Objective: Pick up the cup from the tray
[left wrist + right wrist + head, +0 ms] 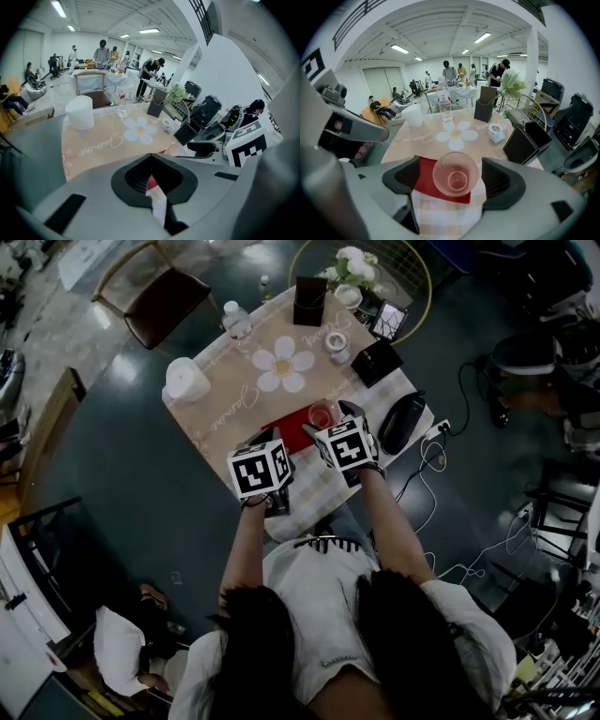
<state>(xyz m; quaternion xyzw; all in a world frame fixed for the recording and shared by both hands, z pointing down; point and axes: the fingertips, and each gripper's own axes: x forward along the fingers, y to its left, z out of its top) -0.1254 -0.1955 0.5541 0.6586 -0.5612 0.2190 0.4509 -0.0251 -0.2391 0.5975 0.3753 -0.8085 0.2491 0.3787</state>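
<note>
A clear pinkish cup (455, 173) stands upright on a red tray (425, 182) that lies on a checked cloth (450, 216) at the table's near edge. My right gripper (455, 177) is open, one jaw on each side of the cup, and neither pad touches it. In the head view the cup (322, 414) and tray (292, 429) sit just beyond the right gripper (330, 424). My left gripper (152, 182) is shut with nothing in it and hovers over the tray's near left end, beside the right one.
Further along the table (225, 395) are a white cylinder (187, 381), a water bottle (236, 321), a black box (309, 300), white flowers (352, 266), a tape roll (336, 341) and a black holder (377, 360). A black bag (403, 422) and cables (427, 474) lie on the right.
</note>
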